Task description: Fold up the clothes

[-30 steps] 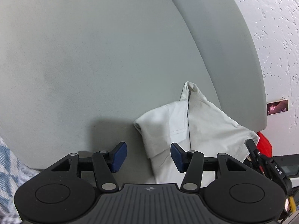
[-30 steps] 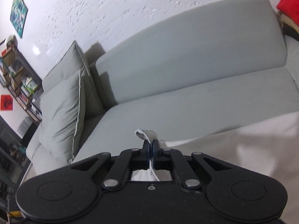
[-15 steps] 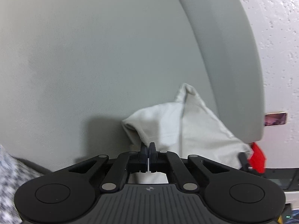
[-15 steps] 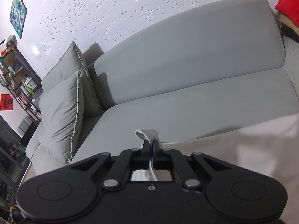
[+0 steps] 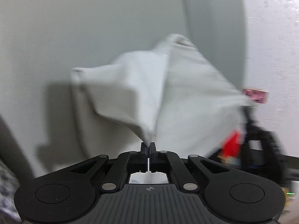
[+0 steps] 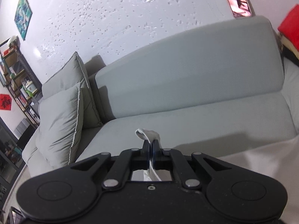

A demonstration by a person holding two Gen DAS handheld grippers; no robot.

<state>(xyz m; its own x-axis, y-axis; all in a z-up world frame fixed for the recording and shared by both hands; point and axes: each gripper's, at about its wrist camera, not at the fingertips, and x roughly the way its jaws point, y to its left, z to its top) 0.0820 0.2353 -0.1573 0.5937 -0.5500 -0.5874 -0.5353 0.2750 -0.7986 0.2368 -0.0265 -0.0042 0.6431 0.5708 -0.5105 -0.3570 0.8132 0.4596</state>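
A white garment [image 5: 183,85] hangs stretched above the grey sofa seat [image 5: 74,37] in the left wrist view, blurred by motion. My left gripper [image 5: 148,145] is shut on a pinched corner of it, and the cloth fans up and away from the tips. In the right wrist view my right gripper [image 6: 151,143] is shut on another edge of the white garment [image 6: 147,133], a small fold poking out above the tips. More of the white cloth [image 6: 261,160] spreads at the lower right over the sofa seat [image 6: 205,121].
Two grey cushions [image 6: 61,121] lean at the sofa's left end, with a shelf rack [image 6: 16,78] behind them. The sofa backrest [image 6: 186,65] stands against a white wall. A red item [image 6: 289,28] lies at the far right; a red thing [image 5: 231,143] and black gear sit right of the left gripper.
My left gripper went from open beside the garment to shut on its corner, then pulled the cloth up so it now hangs spread. The right gripper kept its grip and barely moved.
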